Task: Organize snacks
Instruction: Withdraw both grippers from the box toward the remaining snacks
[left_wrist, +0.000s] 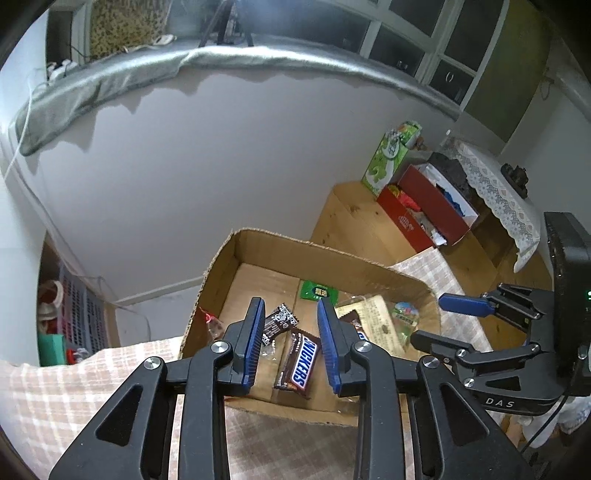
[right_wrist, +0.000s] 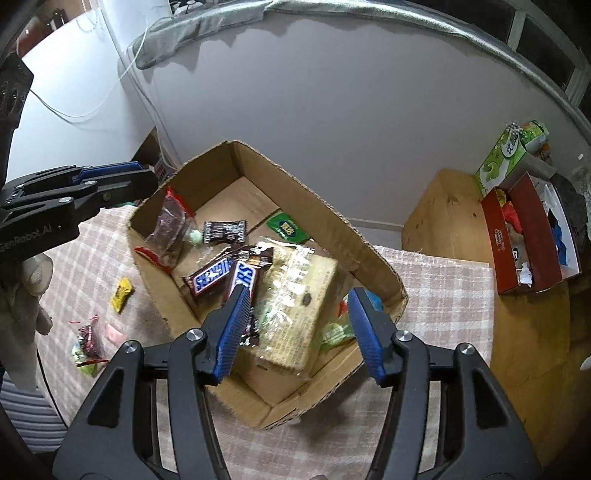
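Snack packets (right_wrist: 236, 277) inside cardboard box (right_wrist: 369, 236)

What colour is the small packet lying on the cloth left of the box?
Yellow packet; right wrist view shows it best.

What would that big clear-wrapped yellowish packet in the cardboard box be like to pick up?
The yellowish packet looks flat and blocky, so probably fairly stiff, unlikely to roll. Its glossy clear wrap may slip between the fingers and crinkle. It leans on other snacks in the cardboard box, so lifting it could shift the Snickers bars.
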